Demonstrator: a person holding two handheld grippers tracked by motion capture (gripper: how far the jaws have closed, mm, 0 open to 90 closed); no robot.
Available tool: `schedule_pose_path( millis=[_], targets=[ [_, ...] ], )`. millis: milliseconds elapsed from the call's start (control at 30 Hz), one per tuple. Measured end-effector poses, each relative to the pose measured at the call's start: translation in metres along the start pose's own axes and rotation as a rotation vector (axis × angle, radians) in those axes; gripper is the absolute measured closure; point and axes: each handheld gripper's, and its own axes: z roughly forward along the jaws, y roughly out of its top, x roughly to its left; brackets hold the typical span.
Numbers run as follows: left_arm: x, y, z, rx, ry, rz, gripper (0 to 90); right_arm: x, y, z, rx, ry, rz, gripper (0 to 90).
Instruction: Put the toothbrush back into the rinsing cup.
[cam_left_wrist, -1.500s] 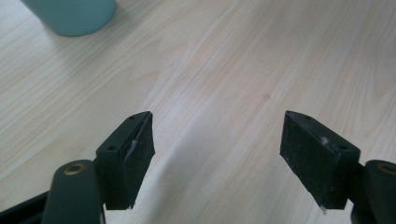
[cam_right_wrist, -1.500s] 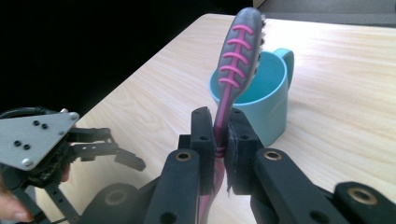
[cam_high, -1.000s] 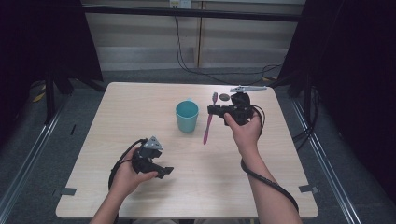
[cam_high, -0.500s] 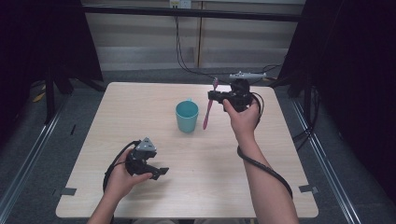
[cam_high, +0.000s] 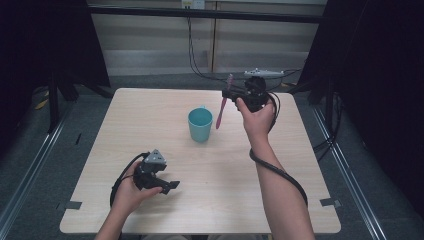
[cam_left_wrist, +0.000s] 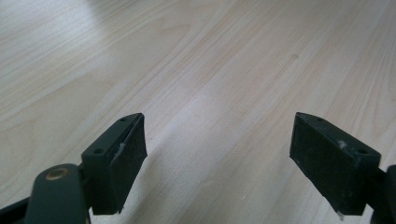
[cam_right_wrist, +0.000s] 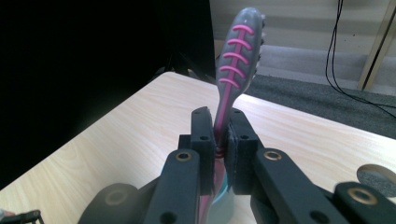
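Clamped in the right gripper (cam_right_wrist: 219, 135), a pink and grey toothbrush (cam_right_wrist: 236, 60) stands nearly upright, its jaws pressed against the neck just below the head; the grey back of the head, crossed by pink ribs, faces the right gripper view and bristles show along its far side. From the high view that right gripper (cam_high: 229, 93) is held up above the far right part of the tabletop (cam_high: 210, 200), and the toothbrush (cam_high: 223, 102) hangs slightly tilted through it, head uppermost and handle end pointing down towards the wood. Its lower end sits just to the right of a teal cup (cam_high: 200, 125), close by but apart from the rim. That cup stands upright a little beyond the tabletop's middle, its handle turned to the far edge.

Nearer the near left corner, the left gripper (cam_high: 170, 185) rests low in the person's hand, grey three-cornered plate on top, cable looping behind it. In its own view the left gripper (cam_left_wrist: 215, 154) has both jaws spread wide with bare pale wood between them.
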Motion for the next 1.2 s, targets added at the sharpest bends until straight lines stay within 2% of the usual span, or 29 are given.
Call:
schedule_pose_path(
  millis=[67, 233, 433, 700, 867, 1067, 1200],
  targets=[
    [0.001, -0.002, 0.000, -0.003, -0.002, 0.004, 18.5, 0.000, 0.002, 0.002, -0.003, -0.003, 0.002, 83.8],
    [0.004, -0.005, -0.001, -0.028, -0.015, -0.020, 18.5, 0.000, 0.006, 0.009, -0.017, -0.012, 0.001, 83.8],
    [0.006, -0.009, -0.001, -0.024, -0.016, -0.017, 18.5, -0.001, 0.009, 0.021, -0.025, -0.020, 0.005, 83.8],
    [0.008, -0.017, 0.001, -0.022, -0.009, -0.015, 18.8, -0.002, 0.013, 0.027, -0.043, -0.032, 0.017, 83.8],
    [0.009, -0.022, 0.004, 0.001, 0.007, 0.005, 18.8, -0.001, 0.017, 0.031, -0.040, -0.044, 0.006, 83.8],
    [0.008, -0.026, 0.006, -0.011, 0.012, 0.020, 17.6, -0.004, 0.017, 0.038, -0.044, -0.047, 0.012, 83.8],
    [0.005, -0.028, 0.009, -0.018, 0.033, 0.078, 15.1, 0.001, 0.013, 0.047, -0.036, -0.033, 0.009, 83.8]
  ],
)
